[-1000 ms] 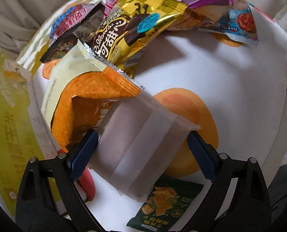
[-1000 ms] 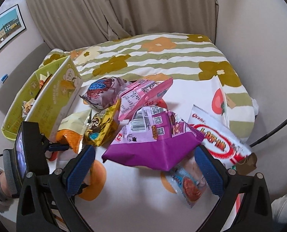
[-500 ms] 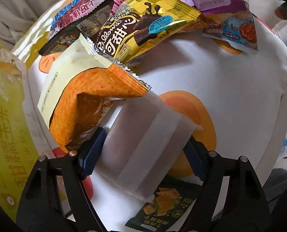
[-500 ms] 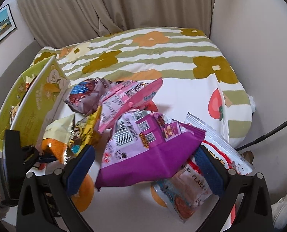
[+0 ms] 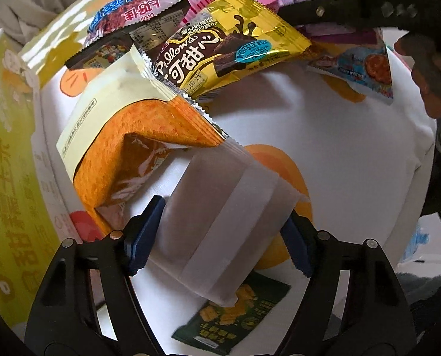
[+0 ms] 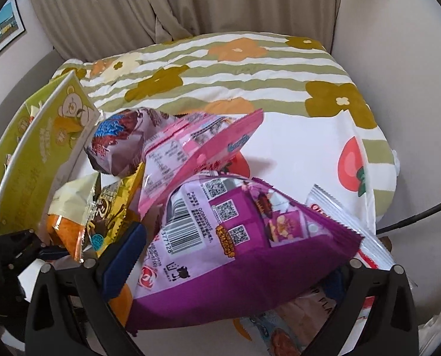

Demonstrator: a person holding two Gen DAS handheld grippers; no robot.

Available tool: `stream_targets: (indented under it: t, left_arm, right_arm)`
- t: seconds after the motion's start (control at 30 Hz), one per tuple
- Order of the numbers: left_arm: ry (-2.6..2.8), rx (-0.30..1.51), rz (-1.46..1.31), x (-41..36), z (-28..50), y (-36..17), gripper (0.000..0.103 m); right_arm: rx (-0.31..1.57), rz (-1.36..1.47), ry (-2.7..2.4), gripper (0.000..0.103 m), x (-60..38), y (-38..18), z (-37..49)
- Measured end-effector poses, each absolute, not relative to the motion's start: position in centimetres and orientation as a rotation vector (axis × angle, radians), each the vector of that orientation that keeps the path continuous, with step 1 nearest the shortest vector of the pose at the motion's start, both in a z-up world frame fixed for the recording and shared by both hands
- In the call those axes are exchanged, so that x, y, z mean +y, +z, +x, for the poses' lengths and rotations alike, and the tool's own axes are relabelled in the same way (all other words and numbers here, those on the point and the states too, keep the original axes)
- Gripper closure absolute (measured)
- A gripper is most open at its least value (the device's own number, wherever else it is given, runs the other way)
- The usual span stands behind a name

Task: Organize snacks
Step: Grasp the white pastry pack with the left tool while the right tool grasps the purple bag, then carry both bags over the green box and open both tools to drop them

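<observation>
Closed in since earlier: left claw (image 5: 220,237) narrowed onto white packet (image 5: 229,222) at lower centre; right claw (image 6: 235,255) advanced, straddling purple bag (image 6: 235,255), grip uncertain

Purple snack bag (image 6: 235,255) with white barcode panel. Gold packet (image 5: 220,50) printed with brown chocolate squares. Orange-and-cream bag (image 5: 137,136). Bedspread (image 6: 220,71): green-and-white stripes, orange and olive flowers.
</observation>
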State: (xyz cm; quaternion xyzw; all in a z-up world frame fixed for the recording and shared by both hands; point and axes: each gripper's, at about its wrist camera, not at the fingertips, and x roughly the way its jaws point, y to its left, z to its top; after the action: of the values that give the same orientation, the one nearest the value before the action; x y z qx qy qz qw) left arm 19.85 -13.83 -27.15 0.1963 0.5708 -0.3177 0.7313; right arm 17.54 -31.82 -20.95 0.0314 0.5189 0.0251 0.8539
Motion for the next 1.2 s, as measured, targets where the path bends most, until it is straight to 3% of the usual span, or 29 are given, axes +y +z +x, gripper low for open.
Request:
stream_targets:
  t: [0.13, 0.27, 0.7, 1.2]
  left_arm:
    - [-0.691, 1.262, 0.392, -13.4, 19.8, -26.8, 0.031]
    - [-0.674, 1.251, 0.371, -13.1, 19.8, -26.3, 0.031]
    - [-0.601, 1.163, 0.263, -12.7, 17.6, -21.0, 0.031]
    - [-0.361, 0.939, 0.014, -5.1, 18.1, -7.8, 0.031]
  right_arm:
    - [1.092, 0.082, 0.076, 0.029, -32.0, -20.8, 17.1]
    - [1.077, 0.066, 0.073, 0.036, -31.8, -20.1, 16.4]
    - [1.0, 0.049, 0.05, 0.036, -32.5, -14.9, 11.1]
    - [0.809, 0.002, 0.197, 0.036, -29.0, -5.7, 9.8]
